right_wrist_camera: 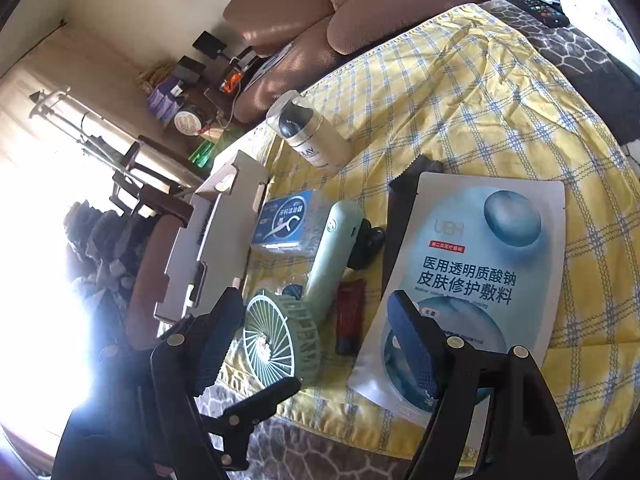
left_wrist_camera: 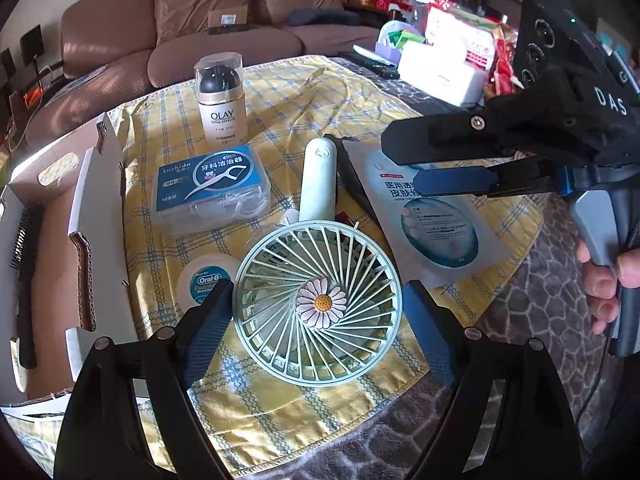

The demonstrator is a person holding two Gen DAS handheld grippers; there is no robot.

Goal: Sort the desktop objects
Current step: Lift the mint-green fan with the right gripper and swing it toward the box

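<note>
On the yellow plaid cloth (left_wrist_camera: 288, 92) covering the counter, a cream pump bottle under a clear cap (left_wrist_camera: 221, 100) reads "OLAY TOTAL EFFECTS 7 IN ONE" and stands at the far side. Just near of it lies a clear plastic box with a blue label (left_wrist_camera: 212, 190), marked "Luchida" with Chinese lettering and a floss-pick drawing; white picks show through its wall. A round white floss case (left_wrist_camera: 204, 276) reads "Oral-B Essential". To the right lies a flat white-and-blue sachet (right_wrist_camera: 476, 276), printed "UBH" above Chinese characters. A mint-green handheld fan with a daisy at its hub (left_wrist_camera: 318, 296) lies in the middle, its round cage between the spread, released fingers of the left gripper (left_wrist_camera: 320, 336). The right gripper (right_wrist_camera: 320, 344) hovers over the sachet's near left corner, fingers parted and empty. At the left, an open white cardboard box (left_wrist_camera: 94, 208) holds a black hairbrush (left_wrist_camera: 26, 264).
</note>
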